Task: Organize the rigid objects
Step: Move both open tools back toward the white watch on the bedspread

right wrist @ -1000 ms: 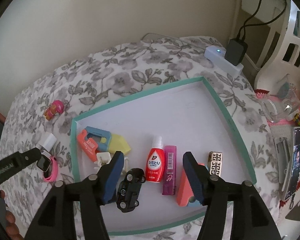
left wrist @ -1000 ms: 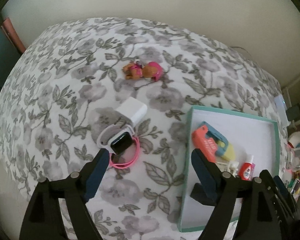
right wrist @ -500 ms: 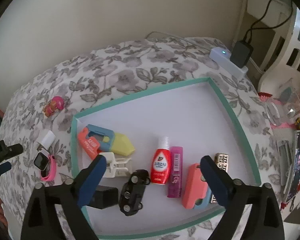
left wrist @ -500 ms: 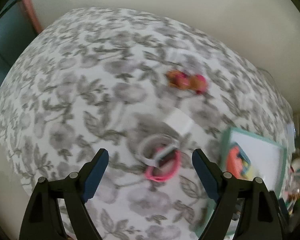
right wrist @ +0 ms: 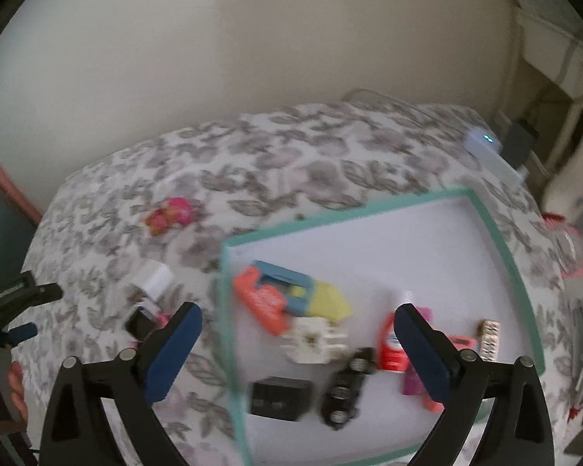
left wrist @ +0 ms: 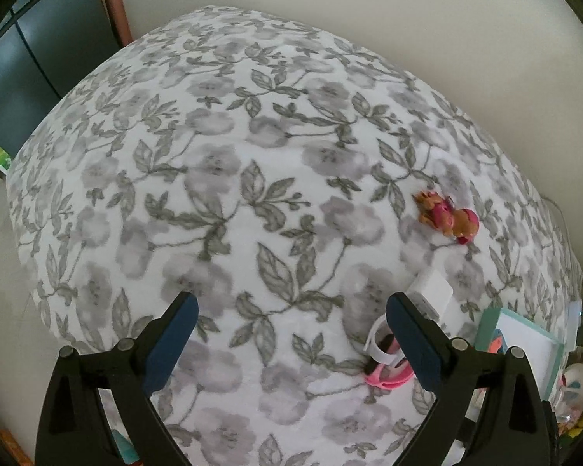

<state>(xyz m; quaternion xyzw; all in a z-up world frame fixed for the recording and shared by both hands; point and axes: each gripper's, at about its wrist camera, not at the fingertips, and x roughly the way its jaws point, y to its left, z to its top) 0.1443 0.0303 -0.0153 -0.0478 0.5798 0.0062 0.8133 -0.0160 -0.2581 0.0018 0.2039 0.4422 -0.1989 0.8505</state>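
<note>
Jaws wide, empty; black block [right wrist: 280, 398] in tray [right wrist: 497, 233].

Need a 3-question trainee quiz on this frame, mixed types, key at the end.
1. True or false: the pink toy figure lies inside the teal-rimmed tray.
2. Which lies on the floral cloth, outside the tray? A) black toy car B) white charger block C) red bottle
3. Fill in: the right gripper holds ____.

Key: 1 false; it lies on the cloth. 2 B. 3 nothing; its jaws are wide open, as are those of the left gripper.
</note>
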